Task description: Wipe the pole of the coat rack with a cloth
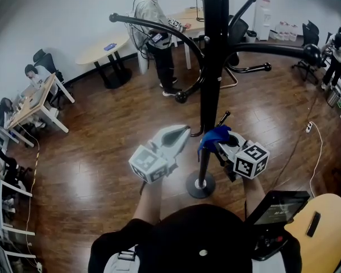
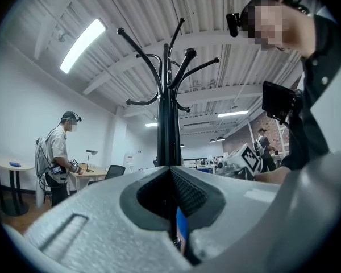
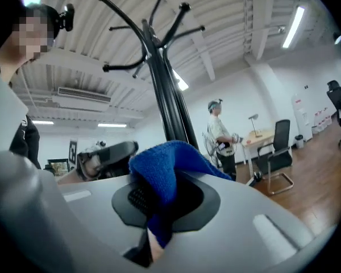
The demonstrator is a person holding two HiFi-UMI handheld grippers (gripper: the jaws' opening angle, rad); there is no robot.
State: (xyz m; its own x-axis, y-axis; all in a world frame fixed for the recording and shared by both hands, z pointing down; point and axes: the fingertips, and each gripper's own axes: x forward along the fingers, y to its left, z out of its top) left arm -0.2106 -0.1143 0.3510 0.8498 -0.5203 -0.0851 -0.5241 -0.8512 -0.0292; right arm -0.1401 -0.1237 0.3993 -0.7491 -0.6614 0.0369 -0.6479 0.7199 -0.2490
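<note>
Now | left tongs [image 1: 183, 131] clenched, tilted up beside pole [image 1: 213, 50] | right tongs [image 1: 217, 144] grasping blue cloth [image 1: 213, 133] at pole

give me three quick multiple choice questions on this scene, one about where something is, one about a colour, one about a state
1. Where is the cloth? A on the floor; B in the jaws of the right gripper; C hung on a hook.
2. What colour is the cloth? A white; B red; C blue.
3. How does the coat rack stand? A upright on its round base; B tipped onto the floor; C leaning on a desk.
Answers: 1 B, the right gripper view shows the jaws shut on it. 2 C, it shows blue in the head view. 3 A, the pole rises straight from the base.
</note>
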